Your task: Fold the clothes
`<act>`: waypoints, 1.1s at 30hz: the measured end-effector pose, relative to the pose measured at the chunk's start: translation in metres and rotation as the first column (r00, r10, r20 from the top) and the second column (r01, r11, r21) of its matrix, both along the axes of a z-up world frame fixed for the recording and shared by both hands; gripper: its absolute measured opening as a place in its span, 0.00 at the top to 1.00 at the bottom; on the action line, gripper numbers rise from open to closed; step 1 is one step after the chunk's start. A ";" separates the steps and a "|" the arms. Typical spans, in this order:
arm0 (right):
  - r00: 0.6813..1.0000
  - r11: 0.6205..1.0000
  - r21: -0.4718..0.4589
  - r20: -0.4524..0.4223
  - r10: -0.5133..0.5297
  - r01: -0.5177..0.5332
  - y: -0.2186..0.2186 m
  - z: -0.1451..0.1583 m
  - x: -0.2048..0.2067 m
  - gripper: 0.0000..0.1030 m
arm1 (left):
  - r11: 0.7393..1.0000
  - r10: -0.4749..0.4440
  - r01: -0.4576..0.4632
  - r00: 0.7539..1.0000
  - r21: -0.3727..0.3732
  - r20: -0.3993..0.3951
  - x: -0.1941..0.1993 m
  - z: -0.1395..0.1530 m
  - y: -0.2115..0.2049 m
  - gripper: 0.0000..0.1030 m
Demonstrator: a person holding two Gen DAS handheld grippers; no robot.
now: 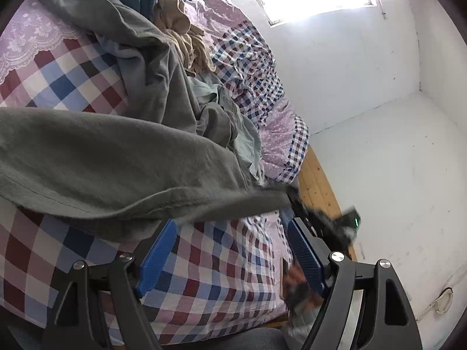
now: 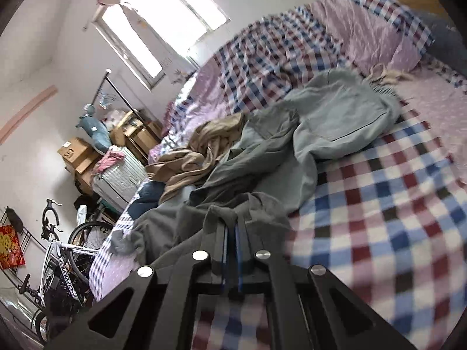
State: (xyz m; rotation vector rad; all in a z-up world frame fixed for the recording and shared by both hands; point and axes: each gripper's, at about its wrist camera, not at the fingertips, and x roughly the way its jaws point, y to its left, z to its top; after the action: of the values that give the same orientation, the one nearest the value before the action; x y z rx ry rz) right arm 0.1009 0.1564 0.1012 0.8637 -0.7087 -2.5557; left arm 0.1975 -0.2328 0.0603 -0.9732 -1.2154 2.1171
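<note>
Grey garment (image 1: 102,169) stretches creased from right gripper (image 2: 232,230).

Ahead and left of the gripper, a bright window (image 2: 163,26) lights the white wall. Lower left stand a bicycle (image 2: 62,250), a pale suitcase (image 2: 122,175) and cardboard boxes (image 2: 77,153).

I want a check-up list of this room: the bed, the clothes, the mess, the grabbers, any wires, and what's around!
Surface: checked bedsheet, rumpled.
Job's things: dark grey garment stretched out; pale green garment and tan garment heaped, unfolded.
Clutter: checked quilt bunched up.
Grippers: left gripper jaws open, empty; right gripper jaws clamped on the dark grey garment.
Cables: white cord along the wall.
Surroundings: window, bicycle, suitcase, cardboard boxes.
</note>
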 end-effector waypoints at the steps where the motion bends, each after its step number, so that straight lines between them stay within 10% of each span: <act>1: 1.000 1.000 0.007 0.006 0.007 -0.007 0.005 0.000 0.012 0.97 | 1.000 0.005 -0.005 1.000 0.005 -0.004 0.001 0.000 -0.001 0.20; 18: 0.968 0.983 0.174 0.250 0.008 -0.053 0.067 -0.016 0.123 0.80 | 1.000 0.005 -0.004 1.000 0.027 -0.008 -0.005 -0.002 0.008 0.20; 21: 0.951 0.979 0.189 0.308 0.020 -0.082 0.067 -0.022 0.116 0.62 | 1.000 -0.003 0.003 1.000 0.026 -0.009 -0.006 -0.002 0.013 0.20; 33: 0.865 0.921 0.246 0.476 0.156 -0.302 0.050 -0.075 0.066 0.61 | 0.999 -0.027 0.027 1.000 0.029 -0.008 -0.009 -0.004 0.026 0.20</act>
State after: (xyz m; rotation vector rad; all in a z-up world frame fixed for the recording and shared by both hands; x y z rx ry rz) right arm 0.1673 0.2066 0.0259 1.5793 -0.2828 -2.2956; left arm 0.1883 -0.2067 0.0568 -0.9624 -1.2190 2.0756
